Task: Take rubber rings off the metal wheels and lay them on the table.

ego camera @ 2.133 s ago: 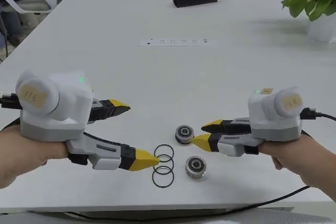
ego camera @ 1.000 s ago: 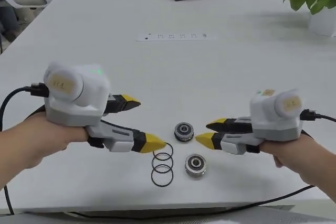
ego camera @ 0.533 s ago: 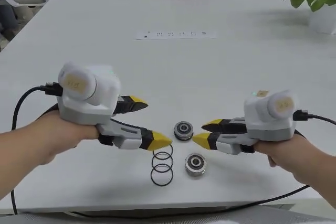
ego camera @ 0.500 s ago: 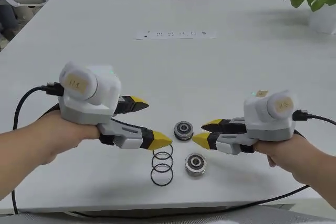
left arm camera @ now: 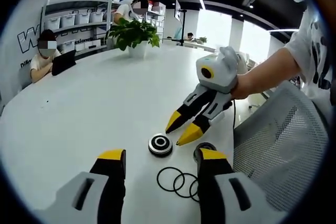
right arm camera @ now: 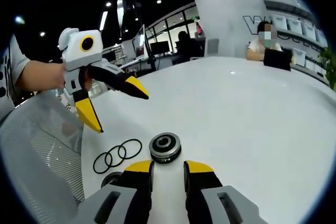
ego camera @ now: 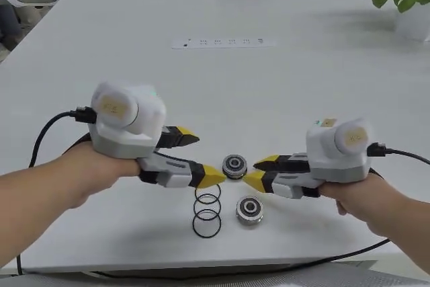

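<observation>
Fingers [left arm camera: 111,157] of left gripper [ego camera: 208,157] spread wide, empty | right gripper [ego camera: 252,171] narrowly parted, empty | three rubber rings [ego camera: 207,215] laid on desk [ego camera: 282,85] by wheels [ego camera: 234,165].

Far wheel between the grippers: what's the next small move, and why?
Probably ease the right gripper forward and close on the far wheel: its open jaws point at it just short, the left gripper is open opposite, and three rings already lie on the table.
</observation>
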Available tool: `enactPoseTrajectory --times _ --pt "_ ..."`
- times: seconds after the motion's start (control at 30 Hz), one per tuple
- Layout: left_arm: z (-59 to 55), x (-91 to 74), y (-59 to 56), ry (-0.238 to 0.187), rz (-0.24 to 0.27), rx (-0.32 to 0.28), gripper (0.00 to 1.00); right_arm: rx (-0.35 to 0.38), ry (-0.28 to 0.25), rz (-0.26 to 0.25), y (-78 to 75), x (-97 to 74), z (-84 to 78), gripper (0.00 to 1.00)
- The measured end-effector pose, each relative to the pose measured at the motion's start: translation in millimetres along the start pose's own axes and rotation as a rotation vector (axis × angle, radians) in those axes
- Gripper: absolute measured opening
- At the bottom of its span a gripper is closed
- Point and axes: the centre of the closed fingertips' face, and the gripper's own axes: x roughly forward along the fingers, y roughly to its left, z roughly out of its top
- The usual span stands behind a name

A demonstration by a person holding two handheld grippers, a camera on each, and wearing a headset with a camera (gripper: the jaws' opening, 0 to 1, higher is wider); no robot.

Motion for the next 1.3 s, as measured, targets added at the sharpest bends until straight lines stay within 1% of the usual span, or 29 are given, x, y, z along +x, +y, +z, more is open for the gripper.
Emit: enactPoseTrajectory --times 0.1,0.3,0.47,0.67,0.83,1.03,1.3 --pt "-1.0 3.9 1.5 0.006 -0.001 -0.001 0.48 0.005 -0.005 -0.002 -1.4 1.6 0.5 0.19" --pt "-2.0 11.1 -1.4 0.015 -0.01 -0.001 0.44 0.001 -0.006 0.002 -0.8 4.1 0.2 0.18" --pt "-2.0 16.4 -1.1 0.018 -0.013 -0.001 0.41 -0.006 -0.006 0.004 -0.4 5.8 1.2 0.16" --pt "-5.8 24.0 0.1 0.03 -0.024 0.004 0.38 -0.021 0.0 0.008 0.4 7.9 0.9 0.14" --pt "-6.1 27.8 -1.7 0.038 -0.031 0.008 0.36 -0.025 0.0 0.007 0.0 8.5 0.3 0.12" --pt "-9.0 33.4 -0.9 0.052 -0.037 0.021 0.32 -0.034 0.004 0.01 0.1 9.1 -0.1 0.1" --pt "-8.9 39.1 -2.8 0.06 -0.042 0.031 0.28 -0.036 0.001 0.011 0.5 9.2 -0.5 0.1"
